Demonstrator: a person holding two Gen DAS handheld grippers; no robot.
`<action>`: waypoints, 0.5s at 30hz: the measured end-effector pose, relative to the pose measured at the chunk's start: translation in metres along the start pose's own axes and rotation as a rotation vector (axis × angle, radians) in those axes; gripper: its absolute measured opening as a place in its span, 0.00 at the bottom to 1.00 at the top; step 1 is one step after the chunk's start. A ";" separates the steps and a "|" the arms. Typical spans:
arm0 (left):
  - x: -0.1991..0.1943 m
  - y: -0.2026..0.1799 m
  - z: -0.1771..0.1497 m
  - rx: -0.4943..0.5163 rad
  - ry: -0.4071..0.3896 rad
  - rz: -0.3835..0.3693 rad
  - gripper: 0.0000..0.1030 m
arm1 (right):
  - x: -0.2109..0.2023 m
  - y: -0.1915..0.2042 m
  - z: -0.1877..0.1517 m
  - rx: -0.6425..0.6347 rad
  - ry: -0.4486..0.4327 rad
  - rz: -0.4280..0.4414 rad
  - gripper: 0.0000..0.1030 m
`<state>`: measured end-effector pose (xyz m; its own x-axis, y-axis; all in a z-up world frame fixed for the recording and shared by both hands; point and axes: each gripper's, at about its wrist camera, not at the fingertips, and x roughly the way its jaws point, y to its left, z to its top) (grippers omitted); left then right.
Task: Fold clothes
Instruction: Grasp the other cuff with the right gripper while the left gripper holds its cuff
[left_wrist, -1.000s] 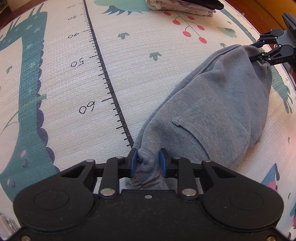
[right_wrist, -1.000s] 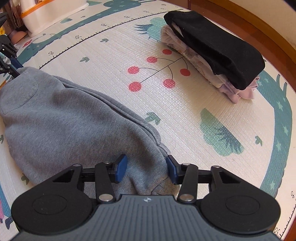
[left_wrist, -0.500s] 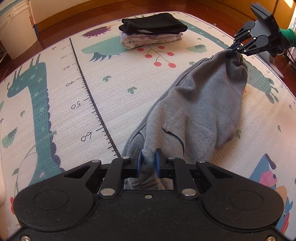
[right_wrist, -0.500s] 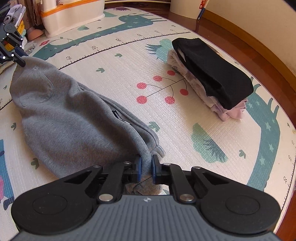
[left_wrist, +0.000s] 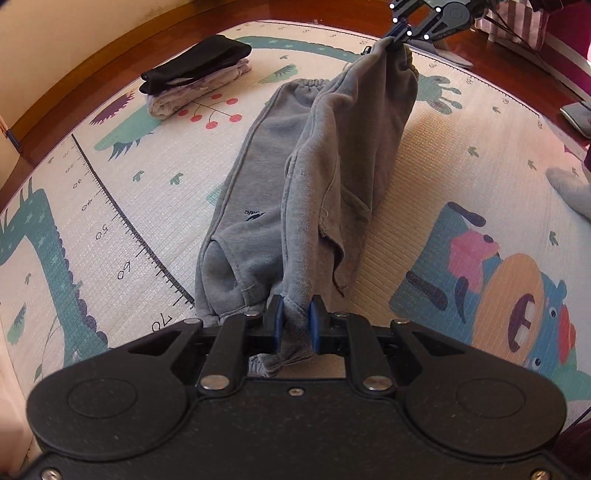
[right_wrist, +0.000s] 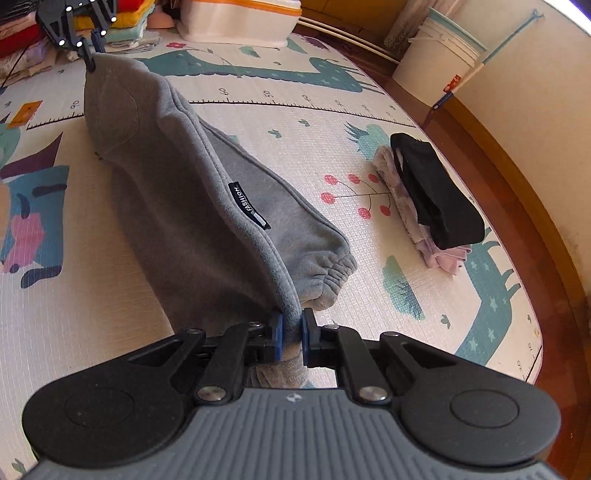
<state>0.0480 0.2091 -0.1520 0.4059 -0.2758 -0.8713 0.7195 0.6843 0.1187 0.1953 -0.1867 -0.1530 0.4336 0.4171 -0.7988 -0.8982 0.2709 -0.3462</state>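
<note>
I see the grey sweatpants (left_wrist: 325, 155) as thick, matt fleece cloth with a woven black label (right_wrist: 246, 204), lying on a play mat (left_wrist: 110, 177) of embossed, grid-textured foam with a slight sheen. At the upper left of the left wrist view the wooden floor (left_wrist: 92, 66) looks glossy, and my left gripper (left_wrist: 294, 325) is matt black plastic with blue pads (left_wrist: 277, 323), probably rubber.

Home, likely living room or child's play area. Cartoon foam play mat (left_wrist: 424, 177) with height ruler covers wooden floor (right_wrist: 532, 192). Stacked folded clothes (right_wrist: 428, 199) on mat, more laundry piles (right_wrist: 22, 33), white plastic bucket (right_wrist: 439, 70) by wall.
</note>
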 end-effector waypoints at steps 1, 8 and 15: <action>0.000 -0.006 -0.004 0.026 0.011 -0.006 0.11 | -0.005 0.009 -0.001 -0.043 -0.004 -0.006 0.10; 0.006 -0.048 -0.029 0.195 0.074 -0.033 0.11 | -0.039 0.083 -0.015 -0.314 -0.022 0.024 0.10; 0.012 -0.086 -0.044 0.353 0.106 -0.061 0.11 | -0.051 0.140 -0.037 -0.443 0.010 0.136 0.11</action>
<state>-0.0338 0.1766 -0.1935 0.3090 -0.2251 -0.9240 0.8981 0.3886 0.2057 0.0448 -0.2023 -0.1788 0.3108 0.4140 -0.8556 -0.8921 -0.1835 -0.4129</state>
